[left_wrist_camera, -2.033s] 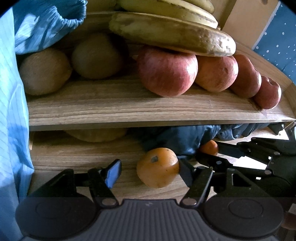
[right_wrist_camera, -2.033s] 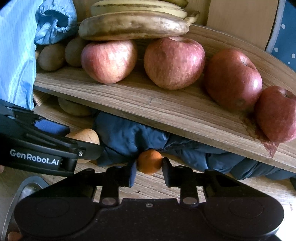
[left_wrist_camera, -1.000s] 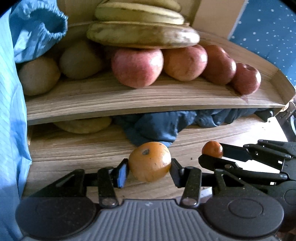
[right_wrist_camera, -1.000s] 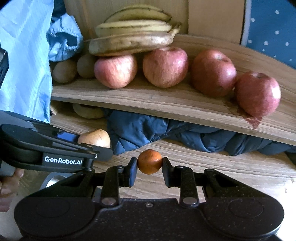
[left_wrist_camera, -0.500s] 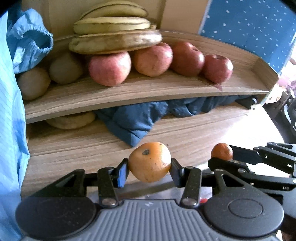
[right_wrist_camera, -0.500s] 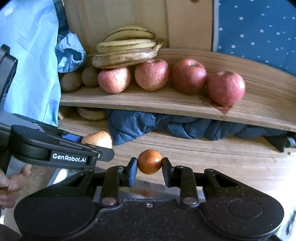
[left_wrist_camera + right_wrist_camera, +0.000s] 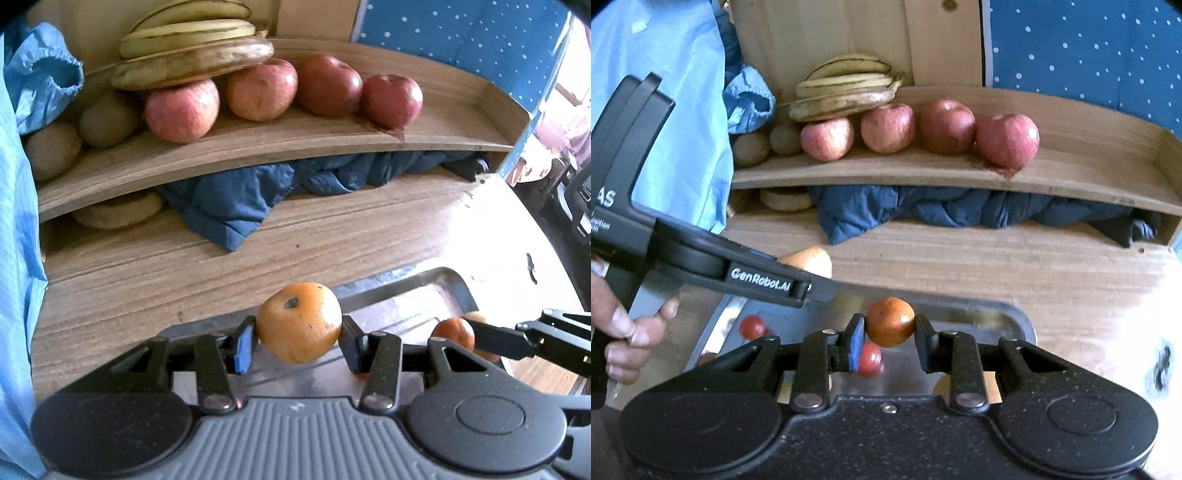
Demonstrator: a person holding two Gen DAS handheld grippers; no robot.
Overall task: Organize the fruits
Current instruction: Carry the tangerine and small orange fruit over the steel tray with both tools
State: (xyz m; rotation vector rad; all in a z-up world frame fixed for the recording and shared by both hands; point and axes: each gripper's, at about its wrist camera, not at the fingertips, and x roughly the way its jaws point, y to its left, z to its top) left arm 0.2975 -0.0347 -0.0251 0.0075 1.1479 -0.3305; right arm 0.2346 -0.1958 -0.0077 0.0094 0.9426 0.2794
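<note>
My left gripper [image 7: 298, 338] is shut on a large orange [image 7: 299, 322], held above the near rim of a metal tray [image 7: 417, 282]. My right gripper [image 7: 889, 332] is shut on a small orange [image 7: 891, 322] over the same metal tray [image 7: 1008, 314]; that small orange [image 7: 453, 333] also shows at the right of the left wrist view. The left gripper's arm [image 7: 738, 266] crosses the right wrist view with the large orange [image 7: 809, 260] at its tip. Small red fruits [image 7: 752, 326] lie in the tray.
A wooden shelf [image 7: 258, 147] at the back carries a row of red apples [image 7: 262, 90], bananas [image 7: 192, 55] on top and brown kiwis [image 7: 107, 118] at the left. A dark blue cloth [image 7: 229, 206] and a flat brown item [image 7: 118, 212] lie under it. A person's hand [image 7: 624, 332] and blue sleeve [image 7: 665, 110] are left.
Both grippers have drawn back from the shelf and risen, each still holding its orange. The shelf looks smaller and farther, and the metal tray has come into view beneath them.
</note>
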